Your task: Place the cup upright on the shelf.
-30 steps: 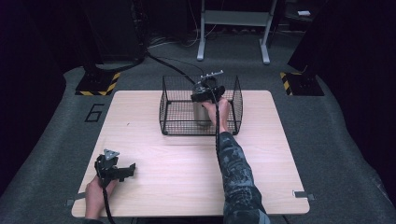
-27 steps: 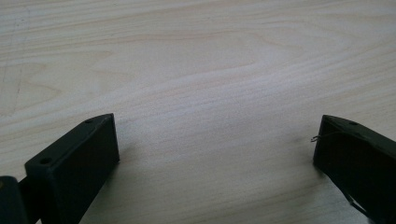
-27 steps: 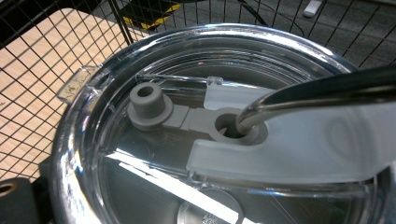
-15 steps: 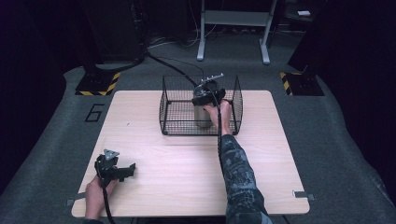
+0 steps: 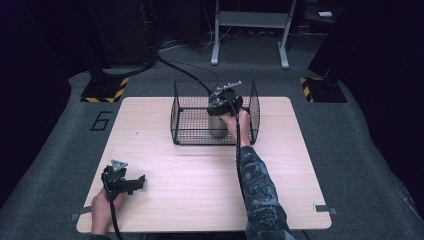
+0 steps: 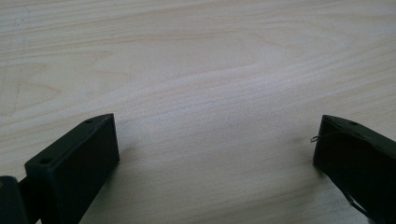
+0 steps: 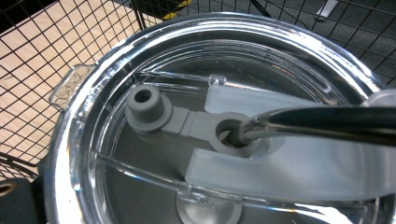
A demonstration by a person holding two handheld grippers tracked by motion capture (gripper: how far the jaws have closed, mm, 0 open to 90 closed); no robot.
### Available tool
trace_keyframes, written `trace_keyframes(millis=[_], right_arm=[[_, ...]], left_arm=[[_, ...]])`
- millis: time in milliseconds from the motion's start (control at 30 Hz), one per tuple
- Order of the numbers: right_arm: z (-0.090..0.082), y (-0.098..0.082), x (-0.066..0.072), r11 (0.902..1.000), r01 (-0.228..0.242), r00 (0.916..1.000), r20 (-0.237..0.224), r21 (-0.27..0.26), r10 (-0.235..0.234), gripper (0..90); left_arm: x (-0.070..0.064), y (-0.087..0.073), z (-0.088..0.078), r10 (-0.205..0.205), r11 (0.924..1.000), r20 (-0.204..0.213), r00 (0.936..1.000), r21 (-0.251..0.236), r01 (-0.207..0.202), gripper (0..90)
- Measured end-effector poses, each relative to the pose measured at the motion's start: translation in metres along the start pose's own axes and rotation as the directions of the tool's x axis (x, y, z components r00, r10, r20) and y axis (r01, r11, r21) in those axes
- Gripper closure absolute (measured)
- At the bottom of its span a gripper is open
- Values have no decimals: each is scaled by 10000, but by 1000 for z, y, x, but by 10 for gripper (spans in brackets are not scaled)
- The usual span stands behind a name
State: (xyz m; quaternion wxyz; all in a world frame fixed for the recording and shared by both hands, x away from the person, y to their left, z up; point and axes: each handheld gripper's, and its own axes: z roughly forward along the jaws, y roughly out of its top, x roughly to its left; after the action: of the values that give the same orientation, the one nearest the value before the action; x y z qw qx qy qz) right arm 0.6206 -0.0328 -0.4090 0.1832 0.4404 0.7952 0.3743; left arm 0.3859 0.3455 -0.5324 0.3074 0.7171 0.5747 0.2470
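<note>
Wood table (image 5: 200,175): left gripper (image 5: 131,184) agape; right gripper (image 5: 220,107) on tumbler (image 5: 218,125) in wire basket (image 5: 182,117), grip unclear.

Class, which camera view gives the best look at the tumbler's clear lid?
The right gripper view: the clear lid appears close up, with its grey stopper and metal straw. The high view shows the tumbler small inside the wire basket. The left gripper view shows bare table.
</note>
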Motion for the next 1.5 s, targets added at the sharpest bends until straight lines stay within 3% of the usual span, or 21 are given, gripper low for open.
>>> trace_keyframes(millis=[400, 500, 700, 1000, 1167, 1233, 1500], right_arm=[[-1, 0, 2, 9992, -405, 9990, 161, -1, 405, 0], [-5, -1, 2, 9990, -444, 9990, -79, 60, 445, 0], [-13, -5, 2, 9991, -405, 9991, -141, 112, 407, 0], [-45, -11, 0, 9993, -262, 9996, -82, -256, 260, 0], [-66, -16, -4, 9983, -418, 9991, 86, -401, 422, 0], [-75, -21, -8, 9985, -236, 9997, 84, -497, 241, 0], [-103, -42, -16, 9964, -253, 9997, -90, -803, 247, 0]], left_arm=[[1, 0, -1, 120, 9999, 12, 9999, 87, -120, 0], [1, 0, 0, 87, 10000, 6, 10000, 47, -87, 0], [0, 0, 0, 16, 10000, 2, 10000, -16, -16, 0], [0, 0, 0, 21, 10000, -1, 10000, -17, -21, 0], [0, 0, 0, 15, 10000, -2, 10000, -21, -15, 0], [0, 0, 0, 21, 10000, -2, 10000, -16, -21, 0], [0, 0, 0, 26, 10000, -1, 10000, -11, -26, 0]])
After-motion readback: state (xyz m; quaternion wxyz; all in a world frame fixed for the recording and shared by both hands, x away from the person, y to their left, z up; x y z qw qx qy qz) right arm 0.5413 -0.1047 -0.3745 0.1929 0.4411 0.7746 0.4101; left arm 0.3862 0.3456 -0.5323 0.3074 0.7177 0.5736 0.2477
